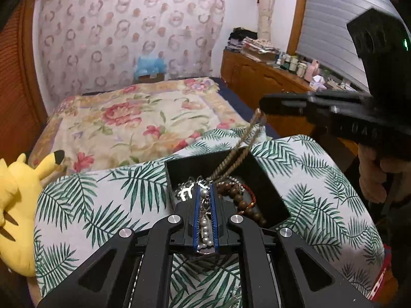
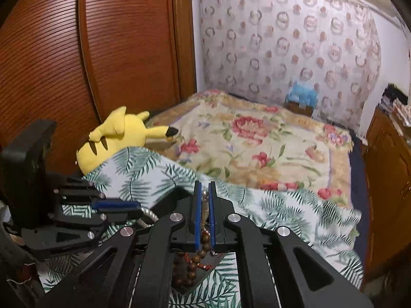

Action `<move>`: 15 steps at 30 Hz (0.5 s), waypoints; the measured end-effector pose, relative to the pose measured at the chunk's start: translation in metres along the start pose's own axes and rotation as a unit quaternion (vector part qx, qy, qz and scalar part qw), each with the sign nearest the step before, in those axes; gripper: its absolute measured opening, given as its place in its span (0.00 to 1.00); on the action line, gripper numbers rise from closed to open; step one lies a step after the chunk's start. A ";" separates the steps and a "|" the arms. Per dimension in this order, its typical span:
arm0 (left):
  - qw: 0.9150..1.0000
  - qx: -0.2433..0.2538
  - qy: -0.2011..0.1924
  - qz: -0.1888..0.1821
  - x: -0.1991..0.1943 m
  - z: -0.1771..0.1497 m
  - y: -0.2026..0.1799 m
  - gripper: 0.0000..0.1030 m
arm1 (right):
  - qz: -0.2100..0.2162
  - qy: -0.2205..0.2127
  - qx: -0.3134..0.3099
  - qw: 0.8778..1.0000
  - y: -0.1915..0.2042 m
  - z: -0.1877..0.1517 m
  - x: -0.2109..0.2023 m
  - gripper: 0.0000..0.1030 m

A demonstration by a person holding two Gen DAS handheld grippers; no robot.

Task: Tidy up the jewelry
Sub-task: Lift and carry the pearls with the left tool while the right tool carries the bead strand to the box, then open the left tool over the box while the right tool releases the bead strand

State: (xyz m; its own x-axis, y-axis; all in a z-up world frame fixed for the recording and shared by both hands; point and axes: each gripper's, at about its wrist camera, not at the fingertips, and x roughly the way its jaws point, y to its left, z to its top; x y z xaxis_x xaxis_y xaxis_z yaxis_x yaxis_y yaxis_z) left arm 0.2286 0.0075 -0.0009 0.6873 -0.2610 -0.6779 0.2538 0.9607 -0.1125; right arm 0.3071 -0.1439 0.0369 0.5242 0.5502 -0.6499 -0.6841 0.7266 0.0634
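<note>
Black box [image 1: 269,179] only in left view

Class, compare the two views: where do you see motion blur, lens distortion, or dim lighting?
Left wrist view: the right gripper and dresser are smeared; black corners show fisheye vignetting. Right wrist view: the wardrobe bows outward, the floral bedspread is soft, light dim and warm.

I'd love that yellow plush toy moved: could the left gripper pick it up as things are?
Probably not yet: the left gripper is shut on a pearl strand over the black box, and the plush toy lies off to its side.
</note>
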 end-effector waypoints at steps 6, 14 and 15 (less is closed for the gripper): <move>1.000 0.003 0.005 0.010 0.003 -0.008 -0.001 0.08 | 0.002 0.027 0.012 1.000 -0.001 -0.024 0.022 0.06; 1.000 0.006 0.008 0.022 -0.006 -0.025 -0.002 0.30 | -0.003 0.028 0.016 0.999 0.002 -0.035 0.027 0.07; 1.000 0.006 0.008 0.024 -0.007 -0.027 -0.003 0.34 | -0.003 0.027 0.016 1.000 0.003 -0.036 0.026 0.07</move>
State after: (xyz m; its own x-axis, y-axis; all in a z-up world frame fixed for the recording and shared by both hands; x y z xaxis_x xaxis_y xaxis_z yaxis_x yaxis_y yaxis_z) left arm 0.2043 0.0094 -0.0153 0.6871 -0.2138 -0.6944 0.2297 0.9706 -0.0715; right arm 0.3009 -0.1423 -0.0071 0.5001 0.5230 -0.6902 -0.6637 0.7434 0.0825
